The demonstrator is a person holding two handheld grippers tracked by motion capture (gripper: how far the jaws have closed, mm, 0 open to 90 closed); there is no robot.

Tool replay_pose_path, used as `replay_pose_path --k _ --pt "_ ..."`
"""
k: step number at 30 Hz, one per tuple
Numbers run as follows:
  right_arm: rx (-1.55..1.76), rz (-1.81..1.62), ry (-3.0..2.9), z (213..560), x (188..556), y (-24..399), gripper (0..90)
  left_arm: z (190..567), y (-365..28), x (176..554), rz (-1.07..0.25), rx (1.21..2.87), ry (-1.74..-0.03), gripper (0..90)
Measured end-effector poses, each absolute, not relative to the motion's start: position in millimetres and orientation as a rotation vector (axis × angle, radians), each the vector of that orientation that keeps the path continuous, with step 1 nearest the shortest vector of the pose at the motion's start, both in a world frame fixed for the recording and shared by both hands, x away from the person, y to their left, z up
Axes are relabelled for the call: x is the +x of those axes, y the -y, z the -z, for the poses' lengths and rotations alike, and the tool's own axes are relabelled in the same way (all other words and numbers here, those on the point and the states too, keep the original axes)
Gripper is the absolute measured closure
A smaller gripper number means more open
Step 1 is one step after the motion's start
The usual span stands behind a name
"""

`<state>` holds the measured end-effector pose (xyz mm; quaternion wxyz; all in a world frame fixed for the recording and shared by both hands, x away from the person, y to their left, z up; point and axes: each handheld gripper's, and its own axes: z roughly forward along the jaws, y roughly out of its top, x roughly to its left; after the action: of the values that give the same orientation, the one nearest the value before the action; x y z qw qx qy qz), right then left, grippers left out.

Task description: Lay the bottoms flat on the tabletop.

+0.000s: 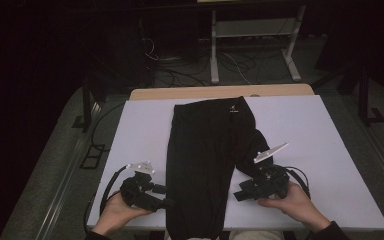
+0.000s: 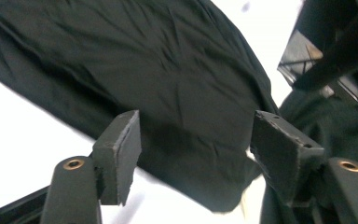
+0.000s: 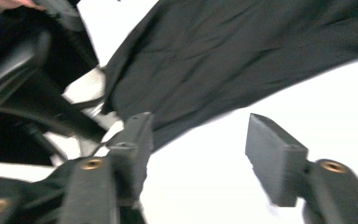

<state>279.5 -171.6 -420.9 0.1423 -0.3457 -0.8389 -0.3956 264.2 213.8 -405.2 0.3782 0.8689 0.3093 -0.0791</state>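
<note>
Here, at the bench: a person is working a dark garment with a claw in each hand.
Garment: the black trousers [image 1: 205, 150] are lying lengthwise down the middle of the white bench [image 1: 330, 150], waistband at the far end, the near end hanging over the person's edge — one leg is looking folded across the other, with a bulge of cloth at the right side.
Step in hand: judging by the flat lie and the free claws, a fold is being finished and let go — the cloth is resting on its own.
Left claw [image 1: 164, 196]: it is sitting just beside the trousers' left edge, jaws spread, nothing pinched; its own view is showing cloth beyond the open pads [image 2: 121, 154].
Right claw [image 1: 240, 194]: it is hovering at the right edge, jaws likewise apart and holding nothing.
Next move: probably a fresh grip on the near end, both claws taking matching corners so the next fold is landing square.
</note>
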Motion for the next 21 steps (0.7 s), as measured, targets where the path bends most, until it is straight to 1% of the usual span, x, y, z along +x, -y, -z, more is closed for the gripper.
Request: replay_pose_path --k 1,2,3,4,5,6,9,10,12,14,16,20,21 --pt "-1.035 1.164 2.447 419.0 282.8 180.4 32.8 403.5 -208.3 269.9 0.187 2.208 -0.791 28.6" --pt "-1.051 1.176 2.45 418.1 284.5 185.0 30.6 402.2 -205.3 272.9 0.183 2.206 -0.786 27.9" --pt "-1.051 1.176 2.45 418.1 284.5 185.0 30.6 402.2 -205.3 272.9 0.183 2.206 -0.786 27.0" --pt "-1.082 1.209 2.454 415.8 287.6 193.8 24.5 399.8 -198.0 278.5 0.176 2.192 -0.785 26.1" --pt "-1.082 1.209 2.454 415.8 287.6 193.8 24.5 399.8 -198.0 278.5 0.176 2.192 -0.785 25.7" --pt "-1.12 1.243 2.463 412.8 290.6 202.7 20.8 397.3 -189.6 283.5 0.162 2.184 -0.772 25.2" --pt "-1.159 1.278 2.467 409.4 294.3 212.8 18.7 395.6 -180.5 288.5 0.165 2.176 -0.759 23.3" --pt "-1.184 1.299 2.465 407.1 297.1 220.4 18.4 394.3 -171.0 293.1 0.168 2.172 -0.741 22.9" --pt "-1.212 1.32 2.46 405.9 300.4 228.1 15.7 393.9 -166.1 295.4 0.172 2.17 -0.734 20.9" --pt "-1.239 1.32 2.458 406.5 304.7 235.2 14.8 393.0 -151.1 301.6 0.183 2.164 -0.716 19.9" --pt "-1.25 1.318 2.458 406.8 305.9 237.0 14.2 393.0 -146.1 303.5 0.186 2.165 -0.711 17.9" --pt "-1.286 1.3 2.477 411.9 313.1 244.7 11.9 395.7 -120.9 311.3 0.188 2.18 -0.692 14.4" --pt "-1.286 1.3 2.477 411.9 313.1 244.7 11.9 395.7 -120.9 311.3 0.188 2.18 -0.692 13.7"
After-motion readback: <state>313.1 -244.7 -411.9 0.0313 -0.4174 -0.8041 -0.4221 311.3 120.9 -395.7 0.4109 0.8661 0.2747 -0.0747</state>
